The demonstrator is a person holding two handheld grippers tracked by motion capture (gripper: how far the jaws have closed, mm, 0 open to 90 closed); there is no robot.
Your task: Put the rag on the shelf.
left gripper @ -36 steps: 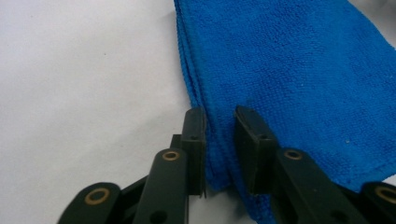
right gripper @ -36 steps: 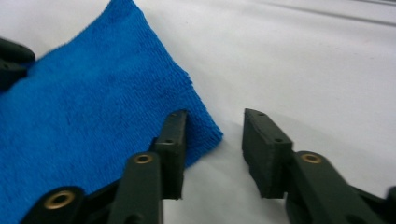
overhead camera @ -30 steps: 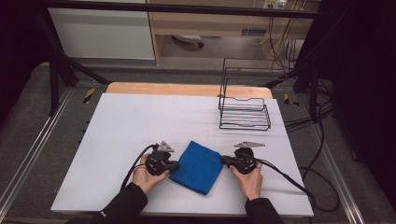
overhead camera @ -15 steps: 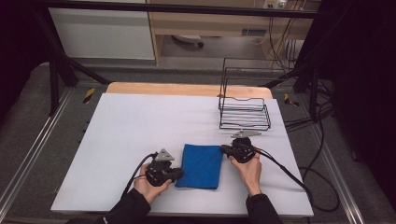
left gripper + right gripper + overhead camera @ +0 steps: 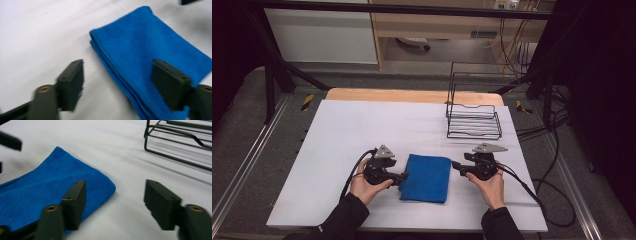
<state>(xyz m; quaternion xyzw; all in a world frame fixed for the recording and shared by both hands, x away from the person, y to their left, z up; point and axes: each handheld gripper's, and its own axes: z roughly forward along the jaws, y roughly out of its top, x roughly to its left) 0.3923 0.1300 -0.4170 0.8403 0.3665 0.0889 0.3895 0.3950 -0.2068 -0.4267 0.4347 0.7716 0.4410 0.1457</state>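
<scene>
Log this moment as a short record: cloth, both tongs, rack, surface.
cloth: blue cloth, folded, flat on the white table
left tongs: jaws just opened, at the cloth's left edge, not gripping
right tongs: jaws just opened, off the cloth's right edge, not gripping
rack: black wire rack, back right, nothing in it
</scene>
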